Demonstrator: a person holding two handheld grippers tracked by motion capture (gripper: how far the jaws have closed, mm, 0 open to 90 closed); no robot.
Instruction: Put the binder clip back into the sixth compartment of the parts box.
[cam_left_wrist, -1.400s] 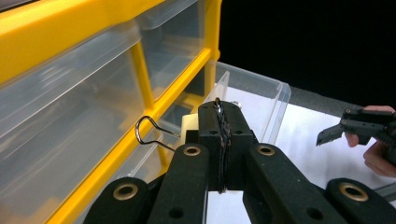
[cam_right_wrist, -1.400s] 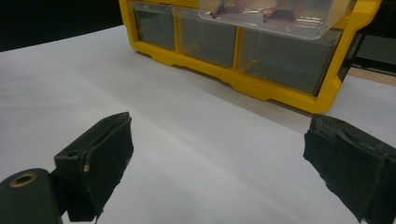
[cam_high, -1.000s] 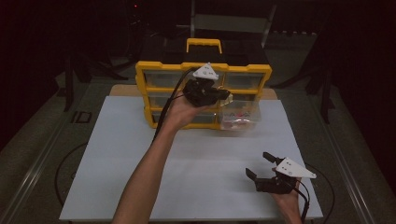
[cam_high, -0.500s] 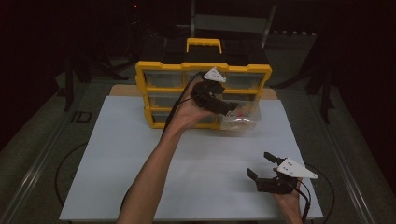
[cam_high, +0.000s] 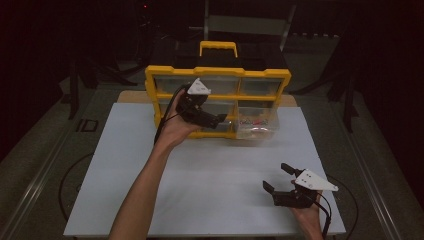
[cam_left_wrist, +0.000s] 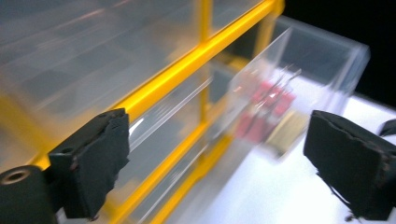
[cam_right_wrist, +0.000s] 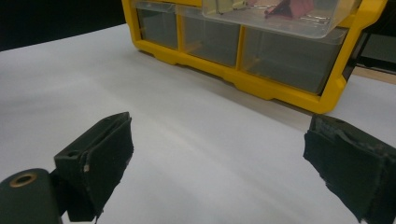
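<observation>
Yellow drawer organizer with clear drawers and a yellow carry handle stands upright at the far middle of the white worktop.

One clear drawer, lower right of the cabinet, pulled out toward the near side; red and metal clip-like items inside, exact type hard to tell through motion blur.

Left gripper held up against the cabinet front, just left of the pulled-out drawer, pointing right toward it. Fingers spread wide in the left gripper view, nothing between them; yellow frame bar and closed drawer fronts right behind the left-hand pad, open drawer in the gap farther off. Cannot tell whether any pad touches the cabinet.

Right gripper low over the near right of the worktop, well apart from the organizer. Fingers wide apart, holding nothing; bare white worktop between them, organizer's lower drawers and open drawer across the top of the right gripper view.

Cables trail from both grippers off the worktop edges.
</observation>
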